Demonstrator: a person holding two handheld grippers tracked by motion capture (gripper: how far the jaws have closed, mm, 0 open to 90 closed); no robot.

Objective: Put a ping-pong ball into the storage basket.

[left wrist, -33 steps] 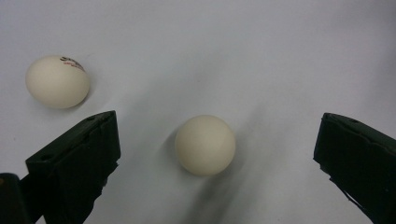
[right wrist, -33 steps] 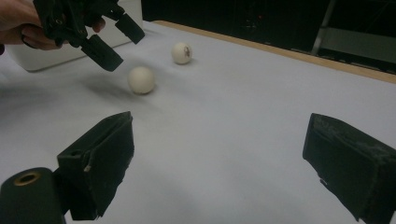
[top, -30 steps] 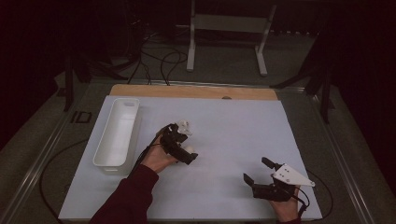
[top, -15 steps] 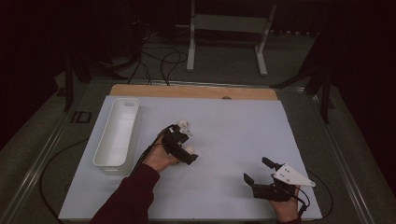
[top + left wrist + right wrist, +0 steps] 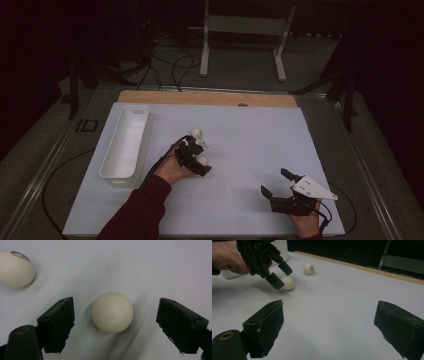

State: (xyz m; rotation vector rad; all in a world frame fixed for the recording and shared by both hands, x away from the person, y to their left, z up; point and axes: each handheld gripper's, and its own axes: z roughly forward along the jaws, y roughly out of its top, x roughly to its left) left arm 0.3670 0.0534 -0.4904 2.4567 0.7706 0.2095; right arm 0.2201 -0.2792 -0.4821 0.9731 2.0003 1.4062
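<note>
We see the left gripper with its jaws spread wide around a plain white table-tennis ball that sits on the table midway between them, a clear gap on each side, neither jaw touching it. A second, printed table-tennis ball lies beyond the left-hand jaw, well apart. The right gripper also has its jaws wide apart, with bare table between them, holding nothing.

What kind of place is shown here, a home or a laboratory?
Most likely a lab or recording station: a white mat covers the table, a person works with hand-held left tongs near a ball, and cables trail across the dark floor beside a metal stand.
</note>
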